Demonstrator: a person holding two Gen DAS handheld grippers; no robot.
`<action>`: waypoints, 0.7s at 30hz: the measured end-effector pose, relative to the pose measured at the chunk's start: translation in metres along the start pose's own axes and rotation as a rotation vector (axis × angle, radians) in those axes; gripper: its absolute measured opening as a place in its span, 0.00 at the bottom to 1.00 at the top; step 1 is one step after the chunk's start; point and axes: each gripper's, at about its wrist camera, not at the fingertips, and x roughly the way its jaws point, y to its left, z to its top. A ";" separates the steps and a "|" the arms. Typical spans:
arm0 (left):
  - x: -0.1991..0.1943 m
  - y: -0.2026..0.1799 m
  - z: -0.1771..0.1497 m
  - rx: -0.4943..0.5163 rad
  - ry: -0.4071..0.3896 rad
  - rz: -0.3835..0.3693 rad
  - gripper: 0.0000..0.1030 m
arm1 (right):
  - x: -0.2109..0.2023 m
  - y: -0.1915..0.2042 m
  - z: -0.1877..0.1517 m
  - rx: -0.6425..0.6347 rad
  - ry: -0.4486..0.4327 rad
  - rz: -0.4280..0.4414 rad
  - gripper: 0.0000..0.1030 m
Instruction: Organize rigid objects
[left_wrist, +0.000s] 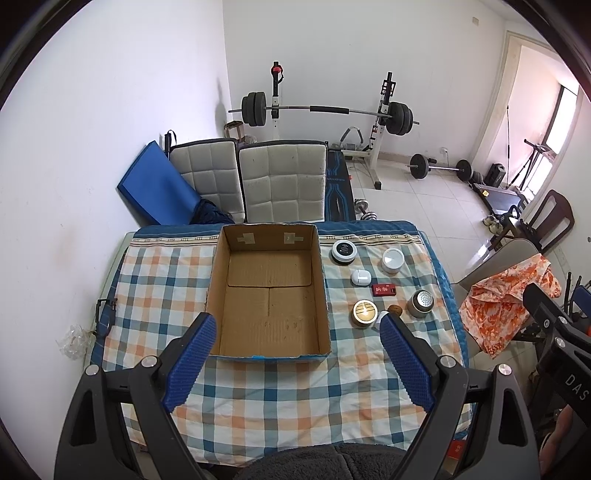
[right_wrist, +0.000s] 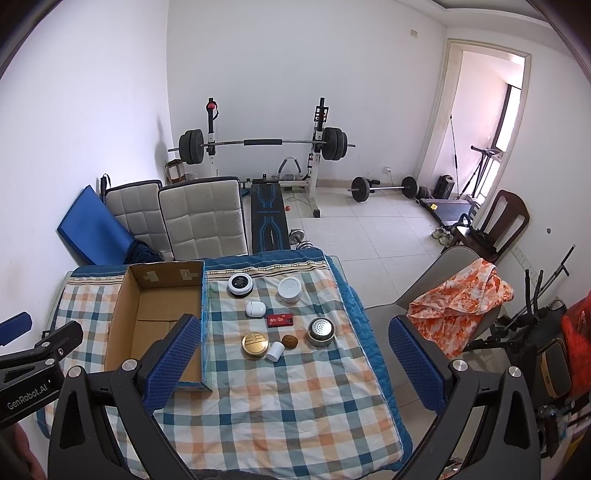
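An open cardboard box (left_wrist: 269, 295) (right_wrist: 155, 314) sits empty on the checked cloth (left_wrist: 295, 398). To its right lie a black-and-white jar (right_wrist: 240, 284), a white jar (right_wrist: 290, 289), a white earbud case (right_wrist: 255, 308), a red packet (right_wrist: 280, 319), a gold tin (right_wrist: 255, 344), a walnut (right_wrist: 289, 340), a small white bottle (right_wrist: 275, 350) and a metal shaker (right_wrist: 320, 331). My left gripper (left_wrist: 297, 323) hovers open above the box's near end, holding nothing. My right gripper (right_wrist: 293, 323) hangs open above the small items, also holding nothing.
Two padded chairs (left_wrist: 258, 181) and a blue mat (left_wrist: 159, 184) stand behind the table. A chair with an orange cloth (right_wrist: 461, 299) is at the right. A barbell rack (right_wrist: 258, 144) and loose weights fill the far floor.
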 end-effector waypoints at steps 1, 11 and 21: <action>0.002 -0.001 -0.001 0.002 0.003 -0.001 0.88 | 0.000 0.000 0.000 -0.001 0.001 -0.002 1.00; 0.022 -0.002 -0.002 -0.005 0.045 -0.001 0.88 | 0.013 -0.003 -0.008 0.000 0.041 0.008 1.00; 0.085 0.033 0.010 -0.073 0.133 0.060 0.88 | 0.097 -0.012 -0.007 0.049 0.189 0.009 1.00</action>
